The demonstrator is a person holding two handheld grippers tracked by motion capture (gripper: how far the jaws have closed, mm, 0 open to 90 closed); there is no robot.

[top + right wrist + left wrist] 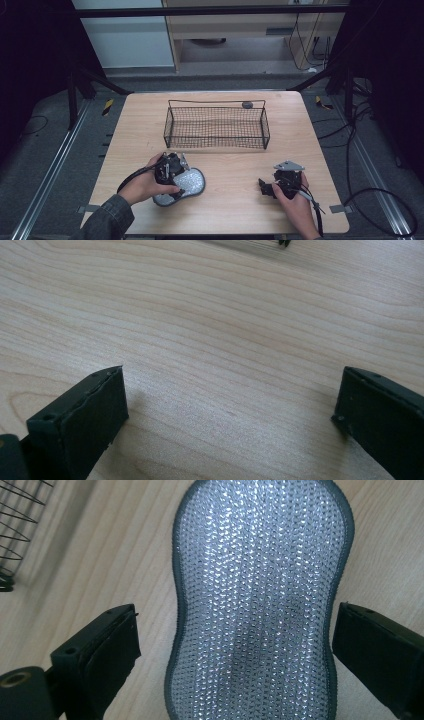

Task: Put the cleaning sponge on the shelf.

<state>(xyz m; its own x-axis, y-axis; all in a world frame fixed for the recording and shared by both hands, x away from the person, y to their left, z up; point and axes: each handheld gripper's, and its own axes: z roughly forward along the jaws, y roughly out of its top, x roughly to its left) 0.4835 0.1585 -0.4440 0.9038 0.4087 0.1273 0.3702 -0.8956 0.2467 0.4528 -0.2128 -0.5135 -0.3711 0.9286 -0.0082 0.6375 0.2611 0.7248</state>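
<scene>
A silver, sparkly scrubbing pad [194, 181] with a grey edge lies flat on the wooden table [225, 210] at the front left. My left gripper [172, 176] hovers over its near end, tilted down. In the left gripper view the pad [257, 595] runs lengthwise between the two black jaws, which stand wide apart on either side of it without touching it; the left gripper [235, 612] is open. My right gripper [266, 186] rests at the front right, open [232, 372] above bare wood with nothing between its jaws.
A black wire basket [216, 148] stands at the table's middle back, and its corner [12, 515] appears close to the pad. A small dark round object [247, 104] sits at the basket's back rim. Cables trail off both grippers toward the front edge.
</scene>
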